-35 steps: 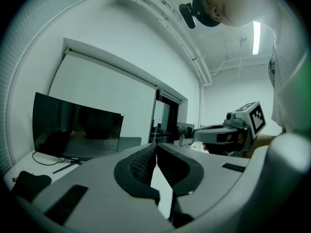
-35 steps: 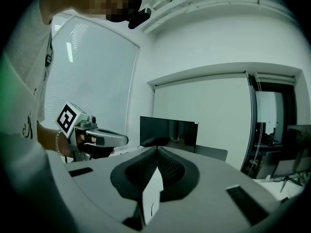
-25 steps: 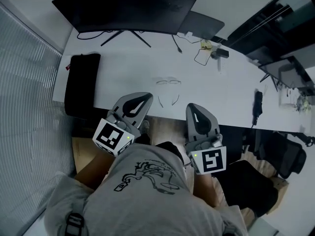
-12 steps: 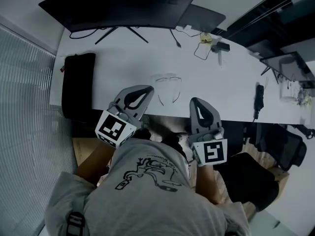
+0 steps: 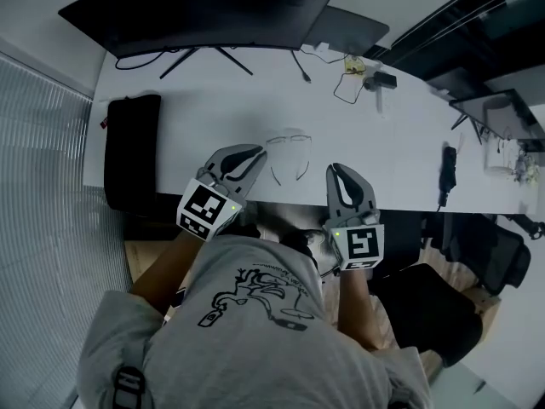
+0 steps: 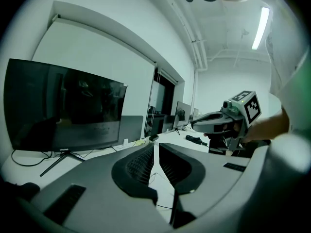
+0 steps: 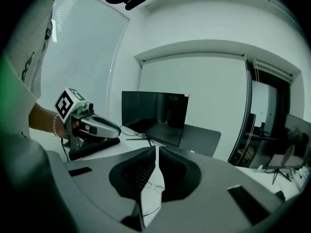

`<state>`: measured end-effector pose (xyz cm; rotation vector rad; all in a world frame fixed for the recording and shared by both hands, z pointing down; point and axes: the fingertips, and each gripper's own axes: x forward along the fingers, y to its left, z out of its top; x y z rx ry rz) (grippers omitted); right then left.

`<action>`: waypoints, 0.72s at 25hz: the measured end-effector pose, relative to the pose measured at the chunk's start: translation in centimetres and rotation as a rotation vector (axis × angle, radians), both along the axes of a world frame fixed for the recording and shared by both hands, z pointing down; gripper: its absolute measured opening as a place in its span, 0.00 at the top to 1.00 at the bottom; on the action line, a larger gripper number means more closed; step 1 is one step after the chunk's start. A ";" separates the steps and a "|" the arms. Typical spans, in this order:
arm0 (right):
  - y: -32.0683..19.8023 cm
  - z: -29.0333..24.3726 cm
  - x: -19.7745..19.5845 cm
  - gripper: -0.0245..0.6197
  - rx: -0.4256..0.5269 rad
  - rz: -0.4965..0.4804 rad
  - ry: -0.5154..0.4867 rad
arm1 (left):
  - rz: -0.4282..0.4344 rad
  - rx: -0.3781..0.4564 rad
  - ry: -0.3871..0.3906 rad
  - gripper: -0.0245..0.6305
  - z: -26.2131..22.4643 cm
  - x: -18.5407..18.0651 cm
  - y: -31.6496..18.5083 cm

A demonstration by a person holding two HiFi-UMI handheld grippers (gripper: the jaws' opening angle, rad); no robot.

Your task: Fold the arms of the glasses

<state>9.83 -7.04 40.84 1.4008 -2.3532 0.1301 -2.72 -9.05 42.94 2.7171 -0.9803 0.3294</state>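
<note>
glasses lie on the white table, near its front edge. both of their arms are open and point back at us. we hold the left gripper with its tip just beside the left lens. we hold the right gripper near the right arm of the glasses, a bit closer to us. the left gripper's jaws sit close together with only a thin slit, and nothing is in it. the right gripper's jaws are just starting to open. nothing is pinched in them, but we can see the glasses through the thin gap, lying farther out on the table. a big black screen stands at the back. a long black pouch lies at the left side, well apart from the glasses.
</note>
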 end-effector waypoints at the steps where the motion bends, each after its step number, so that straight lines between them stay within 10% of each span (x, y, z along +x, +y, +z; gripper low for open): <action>1: -0.3 0.8 0.3 0.92 -0.008 0.007 0.007 | 0.007 -0.005 -0.011 0.90 0.7 0.1 -0.3; 18: -2.3 14.5 4.4 0.91 -0.208 0.048 0.110 | 0.177 -0.124 -0.267 0.82 14.4 3.6 -4.8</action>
